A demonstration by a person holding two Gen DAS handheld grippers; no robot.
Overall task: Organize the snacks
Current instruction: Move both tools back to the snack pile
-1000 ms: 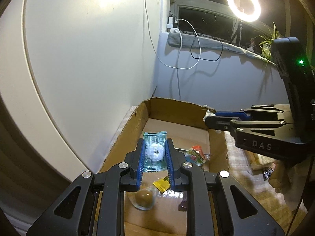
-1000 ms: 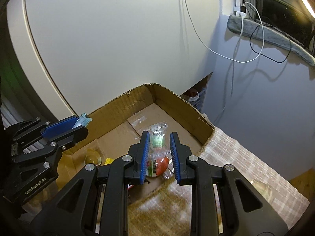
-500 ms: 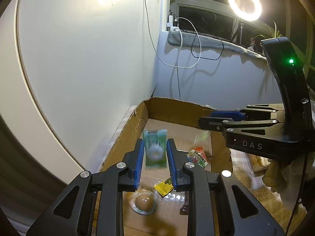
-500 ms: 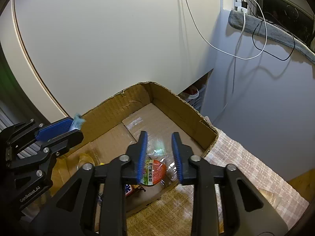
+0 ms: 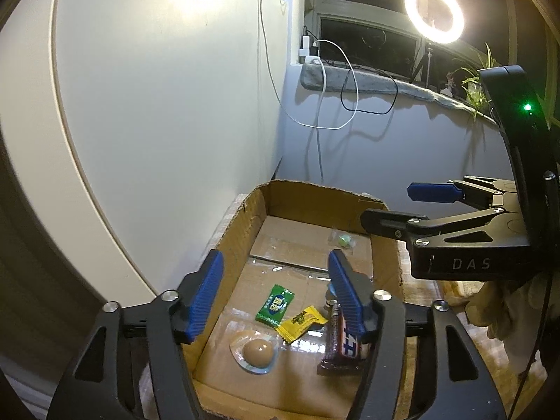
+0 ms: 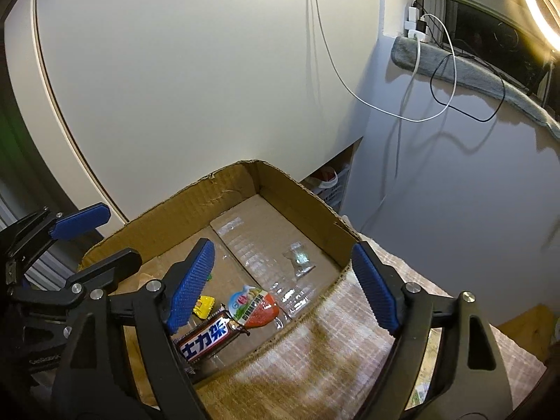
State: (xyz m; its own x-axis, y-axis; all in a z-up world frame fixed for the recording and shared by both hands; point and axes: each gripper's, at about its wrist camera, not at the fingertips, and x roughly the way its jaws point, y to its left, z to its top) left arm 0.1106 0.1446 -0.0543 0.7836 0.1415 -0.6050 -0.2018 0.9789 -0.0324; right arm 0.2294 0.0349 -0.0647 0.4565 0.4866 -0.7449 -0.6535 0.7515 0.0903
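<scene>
Both packets have dropped from the jaws since a second ago: the green packet [image 5: 275, 305] that the left gripper [image 5: 275, 294] carried now lies flat on the floor of the cardboard box [image 5: 252, 217], below and between its jaws, which are opening with nothing in them. The right gripper [image 6: 285, 285] is likewise released, jaws opening and empty; the red-and-white snack packet [image 6: 252, 306] it held lies in the box beneath them, nearer its left pad, touching the chocolate bar [image 6: 206, 341]. A yellow candy [image 5: 301, 322] and a sealed brown egg [image 5: 258, 351] lie just beside the green packet. A small clear packet [image 6: 297, 258] lies apart, toward the far corner.
</scene>
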